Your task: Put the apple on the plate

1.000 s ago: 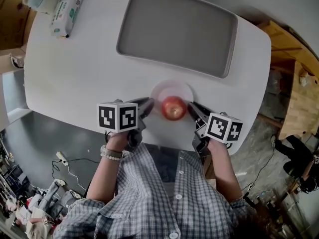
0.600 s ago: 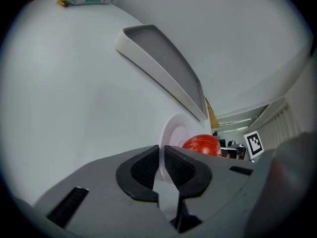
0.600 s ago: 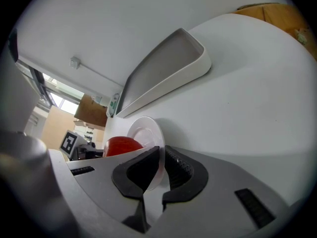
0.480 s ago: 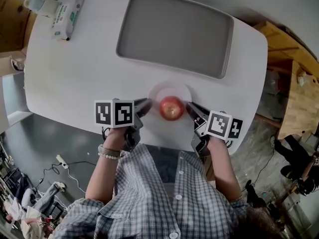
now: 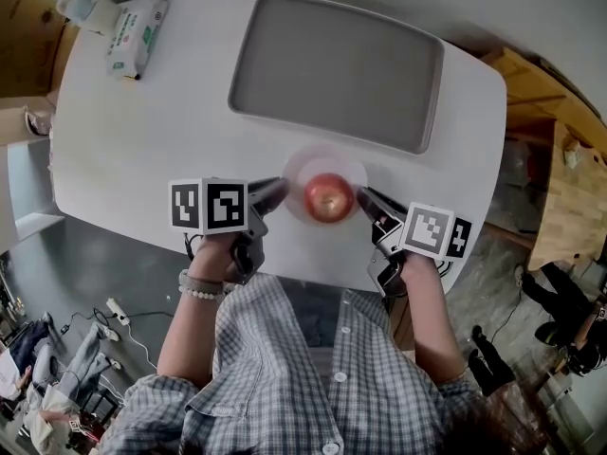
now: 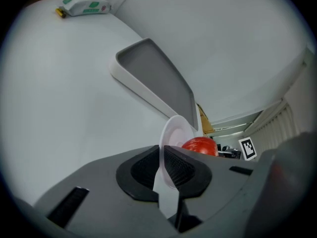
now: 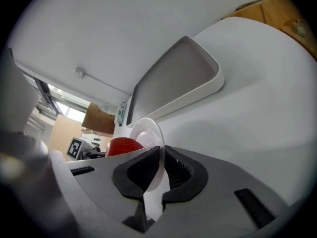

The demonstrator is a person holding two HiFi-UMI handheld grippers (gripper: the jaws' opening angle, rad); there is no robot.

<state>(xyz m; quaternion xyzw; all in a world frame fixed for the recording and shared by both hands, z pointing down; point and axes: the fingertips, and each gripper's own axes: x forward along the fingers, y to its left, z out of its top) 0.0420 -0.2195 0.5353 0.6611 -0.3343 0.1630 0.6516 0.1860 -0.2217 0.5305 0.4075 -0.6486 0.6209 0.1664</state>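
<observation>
A red apple (image 5: 328,197) lies on a small white plate (image 5: 327,162) near the table's front edge. My left gripper (image 5: 278,191) is shut on the plate's left rim and my right gripper (image 5: 366,198) on its right rim. In the left gripper view the plate's edge (image 6: 173,130) runs between the dark pads (image 6: 179,166), with the apple (image 6: 200,146) behind them. In the right gripper view the rim (image 7: 144,132) is pinched the same way, the apple (image 7: 121,146) to its left. The plate looks lifted a little off the table.
A large grey tray (image 5: 337,64) lies on the white table (image 5: 142,131) beyond the plate. A pack of wipes (image 5: 136,22) sits at the far left corner. A wooden bench (image 5: 560,188) stands to the right, and the floor lies beyond the front edge.
Both grippers, with the plate and apple held between them, have risen a little and shifted slightly away from the table's front edge. Both grips are unchanged.
</observation>
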